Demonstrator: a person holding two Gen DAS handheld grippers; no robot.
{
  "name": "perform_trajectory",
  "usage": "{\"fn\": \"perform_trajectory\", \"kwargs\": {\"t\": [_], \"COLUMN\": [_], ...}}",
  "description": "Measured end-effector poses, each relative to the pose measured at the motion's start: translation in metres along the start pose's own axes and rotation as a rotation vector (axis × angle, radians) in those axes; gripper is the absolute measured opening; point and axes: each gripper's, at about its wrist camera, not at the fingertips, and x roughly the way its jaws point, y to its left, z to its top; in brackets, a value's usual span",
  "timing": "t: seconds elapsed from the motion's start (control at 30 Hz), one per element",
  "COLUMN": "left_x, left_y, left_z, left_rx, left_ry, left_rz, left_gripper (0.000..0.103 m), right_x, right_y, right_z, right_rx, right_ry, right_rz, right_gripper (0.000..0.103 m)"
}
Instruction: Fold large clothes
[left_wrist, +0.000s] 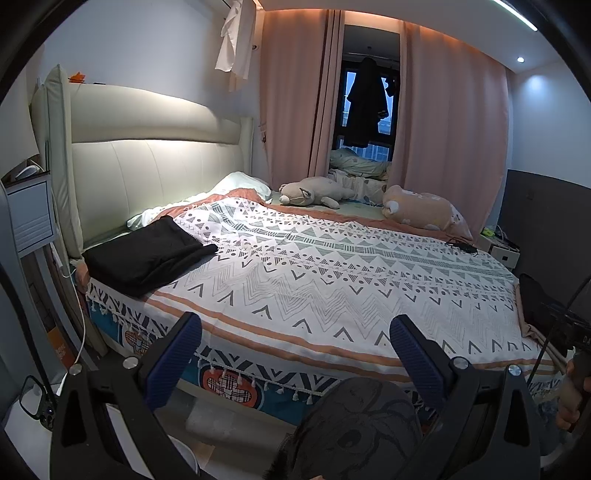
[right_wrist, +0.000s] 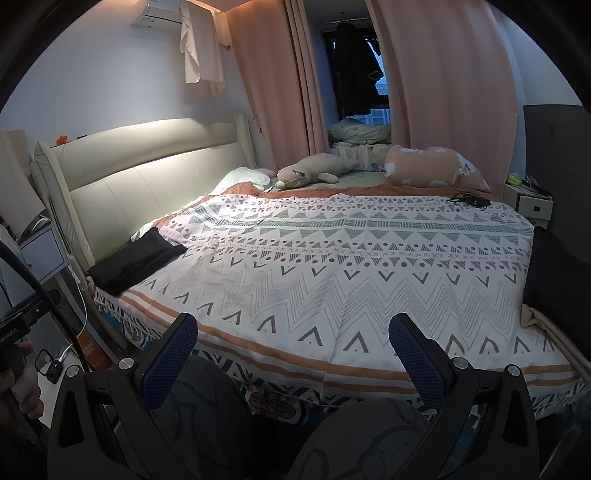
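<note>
**Both claws spread, nothing held**

We see the left claw (left_wrist: 295, 354) and right claw (right_wrist: 293, 350) with fingers wide apart, empty, above the bed's near edge. The folded black garment (left_wrist: 147, 254) lies on the patterned bedspread (left_wrist: 332, 280), near the headboard (left_wrist: 155, 173).

The bedspread (left_wrist: 314, 266) was matt woven cloth with tassels, the folded black garment (left_wrist: 147, 254) soft and matt, the headboard (left_wrist: 147, 166) smooth padded leather-like, the fingers (left_wrist: 173, 362) ribbed blue rubbery pads on matt black plastic.
</note>
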Motion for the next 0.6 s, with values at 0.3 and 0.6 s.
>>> {"fn": "perform_trajectory", "kwargs": {"t": [0.3, 0.6], "left_x": [-0.007, -0.013], "left_y": [-0.003, -0.003], "left_z": [0.003, 0.004], "left_rx": [0.008, 0.008], "left_ry": [-0.002, -0.005], "left_rz": [-0.009, -0.012], "left_gripper": [0.103, 0.103], "right_x": [-0.008, -0.009], "right_y": [0.002, -0.001], "right_z": [-0.007, -0.007], "right_rx": [0.01, 0.027], "right_ry": [-0.008, -0.001], "right_rz": [0.0, 0.011], "right_gripper": [0.103, 0.103]}}
